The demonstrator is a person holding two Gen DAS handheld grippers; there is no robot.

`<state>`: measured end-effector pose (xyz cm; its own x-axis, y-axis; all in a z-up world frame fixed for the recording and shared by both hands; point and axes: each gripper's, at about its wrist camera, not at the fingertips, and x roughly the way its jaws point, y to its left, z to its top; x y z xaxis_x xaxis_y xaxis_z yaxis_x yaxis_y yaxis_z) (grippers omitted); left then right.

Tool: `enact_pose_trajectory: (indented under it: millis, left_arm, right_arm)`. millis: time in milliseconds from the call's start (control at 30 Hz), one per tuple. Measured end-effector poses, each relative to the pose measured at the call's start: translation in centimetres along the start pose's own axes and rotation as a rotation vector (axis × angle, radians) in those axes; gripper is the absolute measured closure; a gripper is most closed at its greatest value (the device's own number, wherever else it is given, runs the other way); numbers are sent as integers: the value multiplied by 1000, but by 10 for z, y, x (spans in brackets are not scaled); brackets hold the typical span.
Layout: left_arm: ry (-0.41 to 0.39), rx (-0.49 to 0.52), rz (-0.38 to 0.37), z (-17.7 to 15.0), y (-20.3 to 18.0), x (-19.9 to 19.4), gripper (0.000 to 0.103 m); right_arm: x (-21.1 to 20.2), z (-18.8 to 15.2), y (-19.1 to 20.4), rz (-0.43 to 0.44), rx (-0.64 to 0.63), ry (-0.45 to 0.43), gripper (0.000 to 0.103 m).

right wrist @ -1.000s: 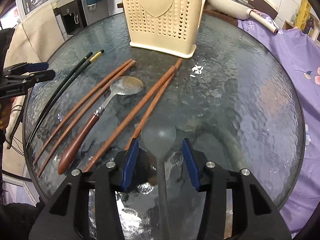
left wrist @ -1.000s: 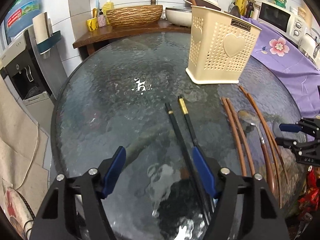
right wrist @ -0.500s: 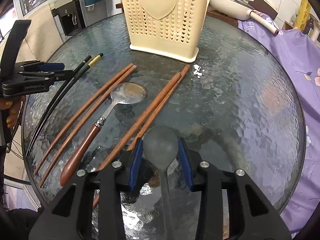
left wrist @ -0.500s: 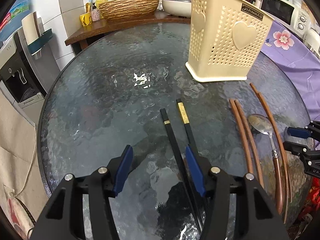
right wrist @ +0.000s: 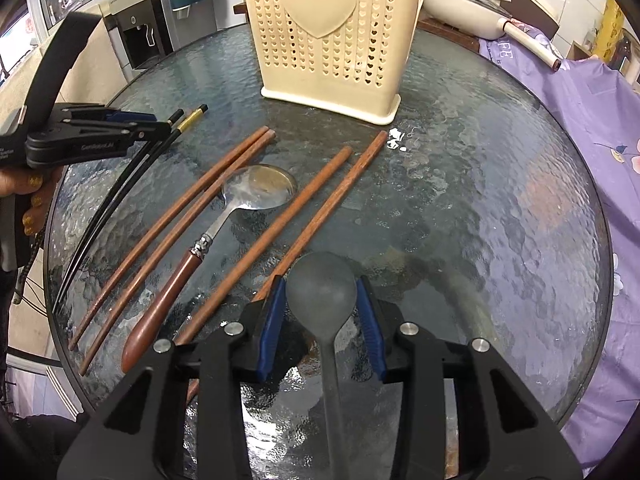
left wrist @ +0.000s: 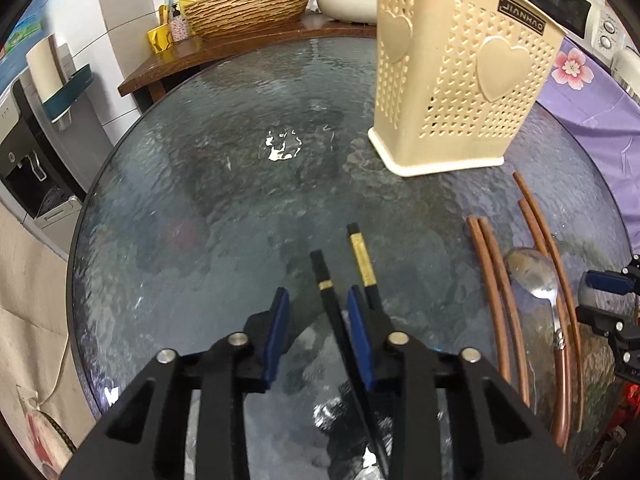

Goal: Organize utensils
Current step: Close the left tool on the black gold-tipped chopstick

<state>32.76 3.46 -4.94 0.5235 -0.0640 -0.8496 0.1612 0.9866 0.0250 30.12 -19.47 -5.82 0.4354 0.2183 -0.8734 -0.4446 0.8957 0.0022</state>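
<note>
Left gripper [left wrist: 316, 320] jaws closing around one black chopstick [left wrist: 326, 292], not clamped yet. Right gripper [right wrist: 320, 300] jaws straddle the grey spoon [right wrist: 322, 292] bowl — contact unclear. All utensils on the tabletop [right wrist: 500, 208]; cream utensil basket [right wrist: 332, 28] unloaded as far as visible — nothing sorted.

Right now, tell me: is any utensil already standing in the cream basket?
Cannot tell: neither view looks into the basket, but the chopsticks and both spoons visibly lie on the glass table.

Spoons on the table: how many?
2. A metal spoon with a brown handle lies between the two brown chopstick pairs; a grey spoon sits between the right tool pads. None seem hidden.
</note>
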Motion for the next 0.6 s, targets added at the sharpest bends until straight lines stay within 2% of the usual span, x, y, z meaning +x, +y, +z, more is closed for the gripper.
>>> enact_pose_trajectory:
  millis: [267,600]
  left_arm:
    - [-2,-2,7,3,-3,1,92]
    - [-27,-38,-9,8,4,0,95]
  right_arm:
    - [2,5,1,3,-8,12,66]
    - [-3,5,8,-1,-16,-38,66]
